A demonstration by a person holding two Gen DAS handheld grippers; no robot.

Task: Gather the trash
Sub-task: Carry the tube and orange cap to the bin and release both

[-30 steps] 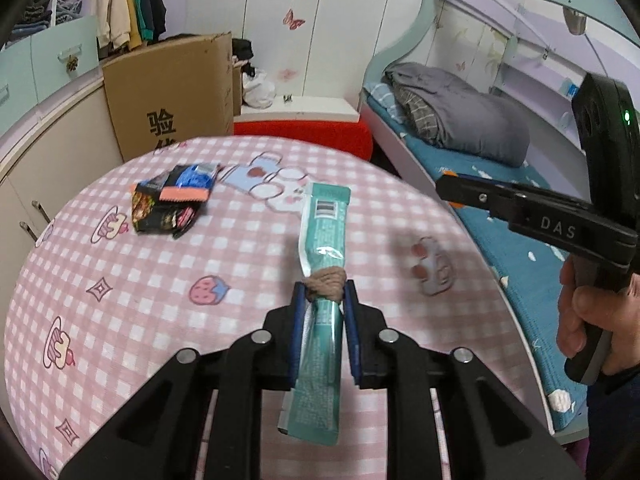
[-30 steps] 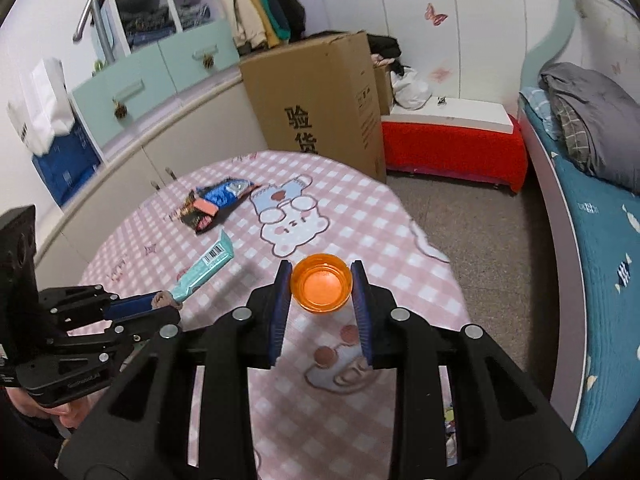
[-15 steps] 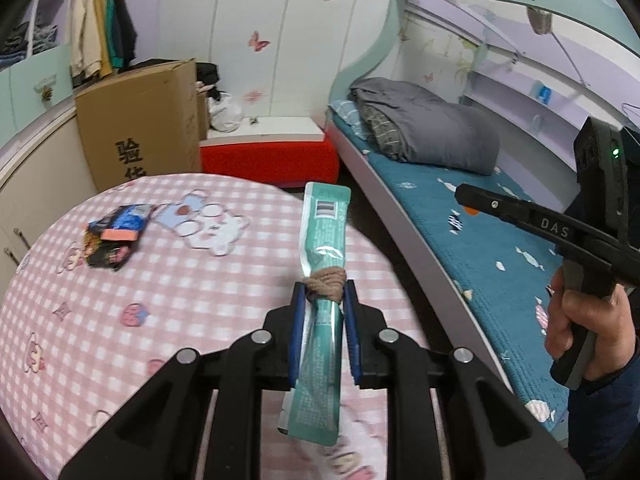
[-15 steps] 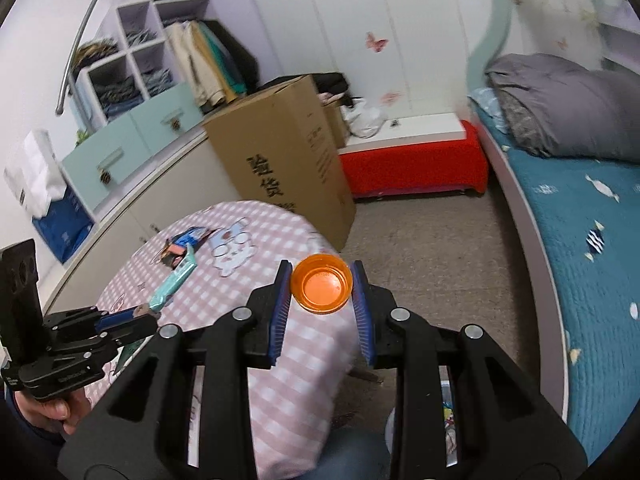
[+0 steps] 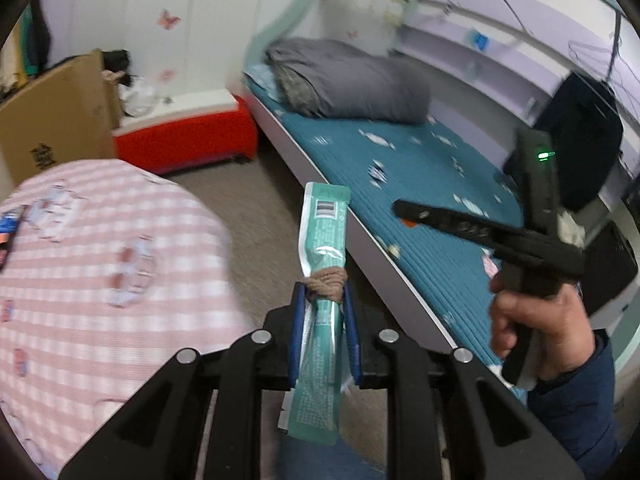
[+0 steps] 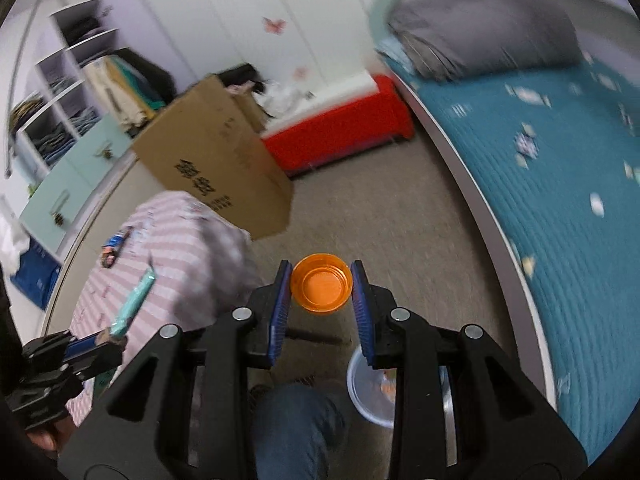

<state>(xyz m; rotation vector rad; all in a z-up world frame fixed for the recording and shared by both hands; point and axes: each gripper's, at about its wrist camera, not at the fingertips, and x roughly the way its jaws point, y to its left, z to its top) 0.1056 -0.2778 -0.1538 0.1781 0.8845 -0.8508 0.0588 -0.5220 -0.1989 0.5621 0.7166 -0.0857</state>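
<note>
My left gripper (image 5: pixel 324 300) is shut on a long teal wrapper (image 5: pixel 322 264) with a brown band round its middle, held in the air past the table's right edge. The wrapper also shows in the right wrist view (image 6: pixel 134 304). My right gripper (image 6: pixel 322 288) is shut on a small orange cup (image 6: pixel 321 287), held over the floor. It shows from the side in the left wrist view (image 5: pixel 404 208). A white bin (image 6: pixel 370 388) lined with a bag stands on the floor just below the right gripper. Dark snack wrappers (image 6: pixel 114 246) lie on the table.
The round table with a pink checked cloth (image 5: pixel 92 264) is at the left. A cardboard box (image 6: pixel 216 164) and a red bench (image 6: pixel 340 132) stand beyond it. A bed with a teal cover (image 6: pixel 560 184) runs along the right. The person's knee (image 6: pixel 296 428) is below.
Both grippers have swung right, off the table and over the floor beside the bed, each still holding its item. The white bin has come into the right wrist view.
</note>
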